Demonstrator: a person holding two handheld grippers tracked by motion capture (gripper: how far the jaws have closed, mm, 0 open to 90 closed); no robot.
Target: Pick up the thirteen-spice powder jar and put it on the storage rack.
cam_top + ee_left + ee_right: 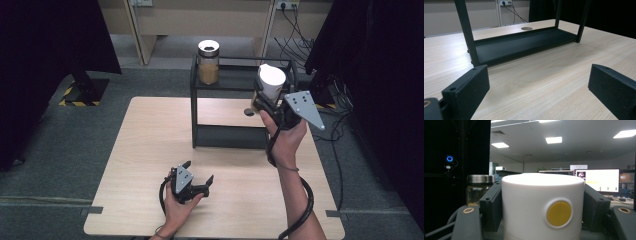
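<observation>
High view: right claw (261,100) is clenched on a white cup (271,80), held up at the right end of the black rack (200,115), about level with its top shelf. Grip sits low on the cup wall, mouth up and tilted a little, so the top stays free for setting down. A jar (208,62) with brown contents already stands at the left end of that shelf, so the cup probably goes beside it. Left claw (197,181) rests low on the near surface (150,150), released, holding nothing; parked clear of the rack.

Left gripper view: both jaws spread wide over bare surface (536,85), pointing at the rack's bottom tray (524,43). Tray is empty.

Right gripper view: cup (541,205) wedged between both pads, yellow dot (559,213) facing the camera. Jar (477,190) visible at left beyond it; how far apart they are is hard to judge from here.
</observation>
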